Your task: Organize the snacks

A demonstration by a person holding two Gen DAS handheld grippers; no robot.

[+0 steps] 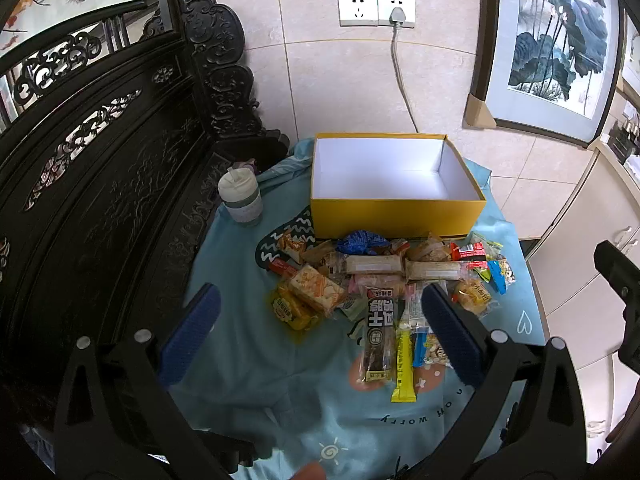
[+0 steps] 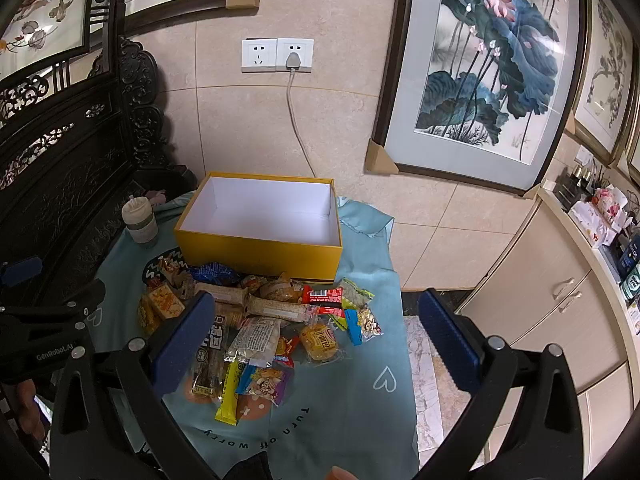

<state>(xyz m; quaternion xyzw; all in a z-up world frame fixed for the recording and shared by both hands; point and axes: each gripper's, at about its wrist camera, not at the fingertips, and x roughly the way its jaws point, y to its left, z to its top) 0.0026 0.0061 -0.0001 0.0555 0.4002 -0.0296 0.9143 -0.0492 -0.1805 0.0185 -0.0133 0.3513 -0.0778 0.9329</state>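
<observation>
Both the left gripper (image 1: 320,312) and right gripper (image 2: 314,320) hover with jaws spread, empty, over the snack pile (image 1: 384,280) fronting the yellow box (image 1: 396,212) mid-bench; only the right view shows the cluttered side counter (image 2: 600,224).

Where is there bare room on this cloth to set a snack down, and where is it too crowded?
Free: the yellow box is empty inside; bare cloth lies right of and nearer than the snack pile. Crowded: the strip from box front through the pile, and the cup corner.

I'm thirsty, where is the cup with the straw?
In both wrist views the cup stands on the blue cloth, left of the yellow box, beside the dark carved wooden furniture.
</observation>
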